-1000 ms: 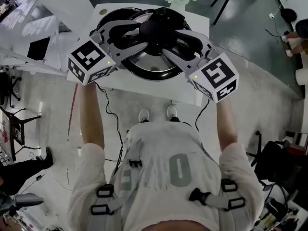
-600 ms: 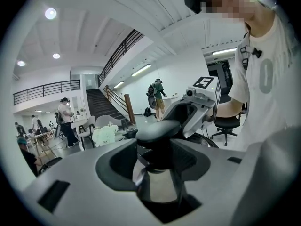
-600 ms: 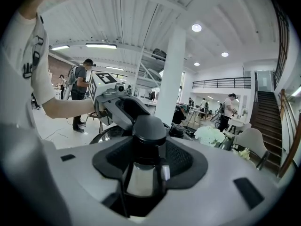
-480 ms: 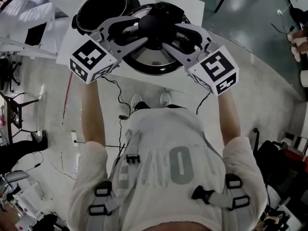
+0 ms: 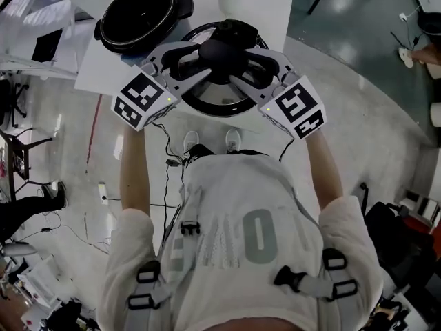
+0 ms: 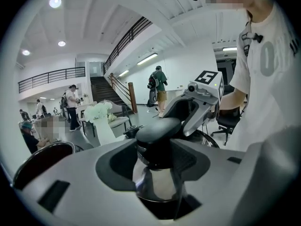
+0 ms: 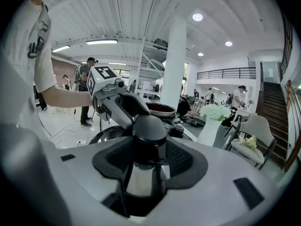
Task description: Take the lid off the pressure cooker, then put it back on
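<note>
The pressure cooker's lid (image 5: 215, 102), shiny with a black knob (image 5: 219, 49), hangs tilted over the white table (image 5: 265, 11), just right of the open black pot (image 5: 141, 16). My left gripper (image 5: 200, 54) and right gripper (image 5: 240, 56) clamp the knob from opposite sides. In the left gripper view the knob (image 6: 157, 130) sits between the dark pads, with the right gripper (image 6: 198, 102) beyond it. In the right gripper view the pads close on the knob (image 7: 149, 127); the left gripper (image 7: 115, 103) and the pot (image 7: 162, 108) lie behind.
A white vase of flowers (image 6: 101, 117) stands on the table beyond the pot, also seen in the right gripper view as the vase (image 7: 214, 119). Chairs (image 7: 251, 140) and several people stand farther off. Cables trail on the floor (image 5: 165, 164) below the table's near edge.
Both grippers have carried the lid lower and off to the right of the pot. The pot's open mouth, partly covered before, now shows whole at upper left.
</note>
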`<state>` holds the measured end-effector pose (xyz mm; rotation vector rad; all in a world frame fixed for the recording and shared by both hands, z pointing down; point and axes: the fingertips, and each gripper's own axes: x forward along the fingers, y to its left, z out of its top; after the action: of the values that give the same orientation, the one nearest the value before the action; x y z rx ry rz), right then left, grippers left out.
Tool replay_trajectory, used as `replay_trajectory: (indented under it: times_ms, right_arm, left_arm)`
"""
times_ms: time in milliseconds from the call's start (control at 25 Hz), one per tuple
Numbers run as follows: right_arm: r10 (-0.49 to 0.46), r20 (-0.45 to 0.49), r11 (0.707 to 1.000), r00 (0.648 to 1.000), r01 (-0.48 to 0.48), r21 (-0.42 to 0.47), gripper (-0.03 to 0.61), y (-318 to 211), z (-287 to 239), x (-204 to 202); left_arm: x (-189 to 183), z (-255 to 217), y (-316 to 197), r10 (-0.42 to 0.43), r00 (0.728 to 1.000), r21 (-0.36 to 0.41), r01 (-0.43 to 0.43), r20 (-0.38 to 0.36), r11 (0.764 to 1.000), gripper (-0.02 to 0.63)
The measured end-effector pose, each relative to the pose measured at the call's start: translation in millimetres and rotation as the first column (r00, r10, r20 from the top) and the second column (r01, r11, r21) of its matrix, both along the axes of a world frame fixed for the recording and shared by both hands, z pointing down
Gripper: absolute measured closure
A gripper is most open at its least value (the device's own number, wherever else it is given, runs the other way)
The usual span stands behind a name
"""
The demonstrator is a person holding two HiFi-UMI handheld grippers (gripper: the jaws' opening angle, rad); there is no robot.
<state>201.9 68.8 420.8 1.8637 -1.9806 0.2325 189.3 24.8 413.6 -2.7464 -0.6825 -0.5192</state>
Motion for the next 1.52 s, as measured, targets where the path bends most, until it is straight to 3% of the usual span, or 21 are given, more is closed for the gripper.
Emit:
replay_trajectory:
  times_ms: [240,400,800,1160,1400,1520]
  right_arm:
    - [-0.001,0.057,0.999,0.998,0.004,-0.046,0.357,0,39,2]
    - [-0.006,0.097,0.997,0.995,0.014,-0.080,0.357,-2,65,2]
    - [0.013,0.131,0.988,0.991,0.007,-0.155,0.360,-8,125,10]
    - [0.007,0.076,0.982,0.997,0.007,-0.191,0.360,-6,148,14]
    - [-0.004,0.037,0.971,0.999,0.013,-0.237,0.360,7,167,15]
    - [-0.003,0.040,0.972,0.999,0.012,-0.234,0.359,6,167,15]
  left_arm:
    - [1,40,0,-0.015,0.998,-0.013,0.015,0.064,1.000,0.397]
    - [1,71,-3,-0.030,0.992,-0.062,0.038,0.121,0.997,0.399]
    - [8,134,-7,-0.051,0.966,-0.003,0.054,0.254,0.999,0.411]
    - [13,148,-6,-0.027,0.964,-0.029,0.036,0.265,0.999,0.410]
    - [17,152,0,-0.040,0.966,-0.176,0.087,0.257,0.981,0.422]
    - [17,153,0,-0.043,0.967,-0.175,0.089,0.252,0.981,0.422]
